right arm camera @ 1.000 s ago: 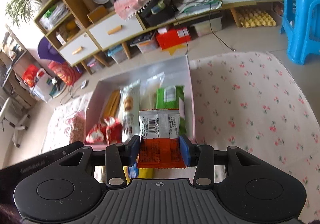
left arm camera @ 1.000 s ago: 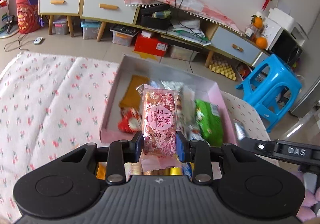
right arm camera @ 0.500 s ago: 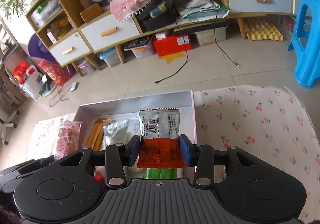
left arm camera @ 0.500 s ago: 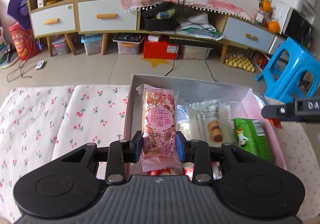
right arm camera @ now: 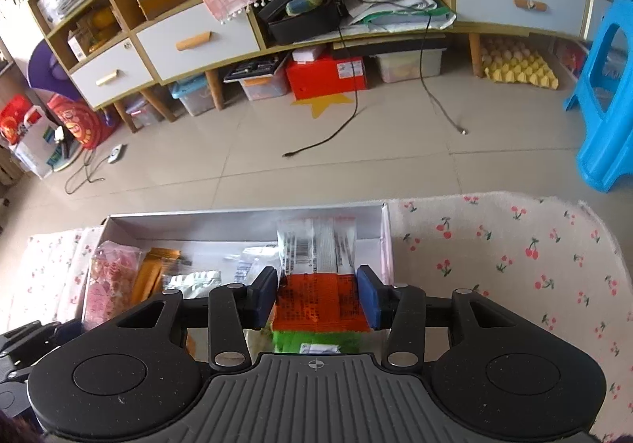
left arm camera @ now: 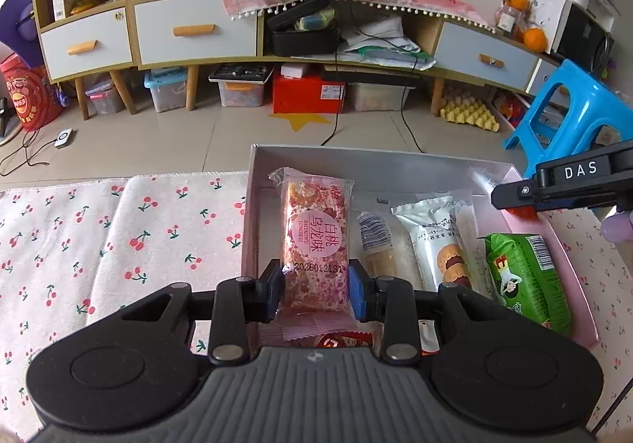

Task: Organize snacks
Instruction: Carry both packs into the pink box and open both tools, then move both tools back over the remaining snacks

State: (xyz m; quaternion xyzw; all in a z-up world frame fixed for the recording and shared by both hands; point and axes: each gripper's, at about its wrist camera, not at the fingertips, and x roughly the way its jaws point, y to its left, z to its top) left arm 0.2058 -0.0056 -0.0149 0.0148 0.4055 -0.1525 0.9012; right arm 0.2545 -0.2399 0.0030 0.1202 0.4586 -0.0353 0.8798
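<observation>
Both snacks have been carried over the box (left arm camera: 443,166): the pink packet (left arm camera: 315,245) is clamped in the left gripper (left arm camera: 315,294), while the orange packet (right arm camera: 316,284) is being let go as the right gripper (right arm camera: 316,298) has just been opening.

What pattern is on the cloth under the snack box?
Red cherries with green stems on a pale pink tablecloth, clearest in the left wrist view.

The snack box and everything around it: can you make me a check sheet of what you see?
Surface: cherry-print cloth.
Job's things: open box holds a green packet and a biscuit packet.
Clutter: nothing seen on the cloth.
Grippers: left gripper holds a pink snack bar; right gripper, its jaws just opening, has an orange-and-white packet between them.
Cables: black cables on the floor.
Surroundings: cabinet, blue stool.
</observation>
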